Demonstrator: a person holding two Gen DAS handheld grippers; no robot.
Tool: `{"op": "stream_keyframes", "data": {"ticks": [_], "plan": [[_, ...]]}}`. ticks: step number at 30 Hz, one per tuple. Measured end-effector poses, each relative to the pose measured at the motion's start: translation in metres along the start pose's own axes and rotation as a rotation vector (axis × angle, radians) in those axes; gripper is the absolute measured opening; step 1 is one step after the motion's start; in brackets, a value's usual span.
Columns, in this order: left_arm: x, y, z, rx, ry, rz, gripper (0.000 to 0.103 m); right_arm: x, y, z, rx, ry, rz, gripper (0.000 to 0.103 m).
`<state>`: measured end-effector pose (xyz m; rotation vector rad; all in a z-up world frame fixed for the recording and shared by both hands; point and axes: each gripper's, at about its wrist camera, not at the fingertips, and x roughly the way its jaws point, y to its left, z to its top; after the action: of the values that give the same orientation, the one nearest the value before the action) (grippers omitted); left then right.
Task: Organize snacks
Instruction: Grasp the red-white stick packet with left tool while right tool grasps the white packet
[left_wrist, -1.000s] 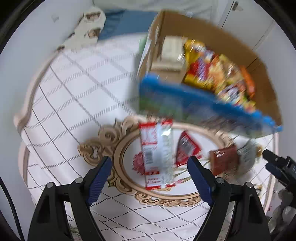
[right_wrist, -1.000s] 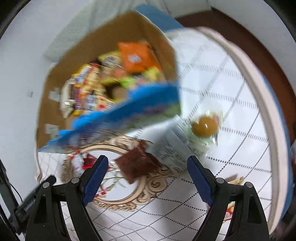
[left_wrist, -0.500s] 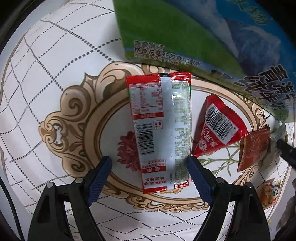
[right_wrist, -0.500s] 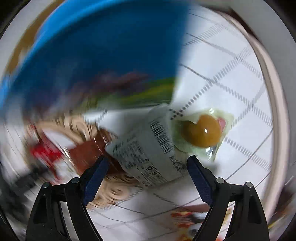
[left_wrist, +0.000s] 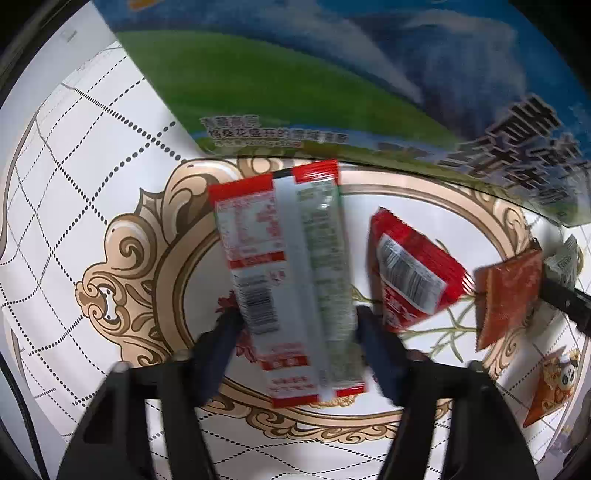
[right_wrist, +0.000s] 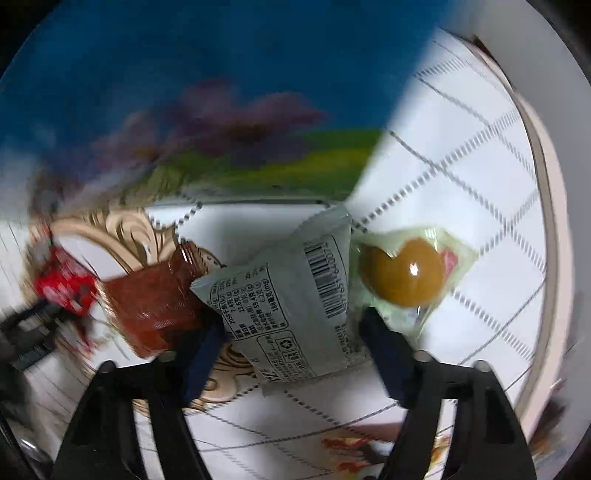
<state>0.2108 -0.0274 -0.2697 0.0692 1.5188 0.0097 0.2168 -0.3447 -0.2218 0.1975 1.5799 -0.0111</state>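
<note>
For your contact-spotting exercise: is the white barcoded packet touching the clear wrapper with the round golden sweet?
Touching. The right wrist view shows the white packet's right edge overlapping the clear wrapper, with no cloth between.

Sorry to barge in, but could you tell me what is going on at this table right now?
A person is sorting snacks with a handheld gripper in each hand. The left gripper is closing around a long red and silver packet lying on the patterned tablecloth. The right gripper is closing around a pale grey packet beside a clear-wrapped brown snack. A blue and green box stands just behind.
</note>
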Motion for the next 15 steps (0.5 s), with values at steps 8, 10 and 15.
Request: {"op": "stream_keyframes", "data": {"ticks": [8,10,15], "plan": [[-0.002,-0.011,-0.053,0.034,0.035,0.0,0.051,0.009,-0.017,-0.051,0.19,0.121,0.185,0.061],[0.002,-0.014,-0.076,0.047,0.07,-0.017,0.051,0.015,-0.014,-0.068,0.197,0.166,0.217,0.06],[0.022,-0.021,-0.121,0.062,0.158,-0.057,0.053,0.029,0.003,-0.106,0.142,0.23,0.193,0.061]]}}
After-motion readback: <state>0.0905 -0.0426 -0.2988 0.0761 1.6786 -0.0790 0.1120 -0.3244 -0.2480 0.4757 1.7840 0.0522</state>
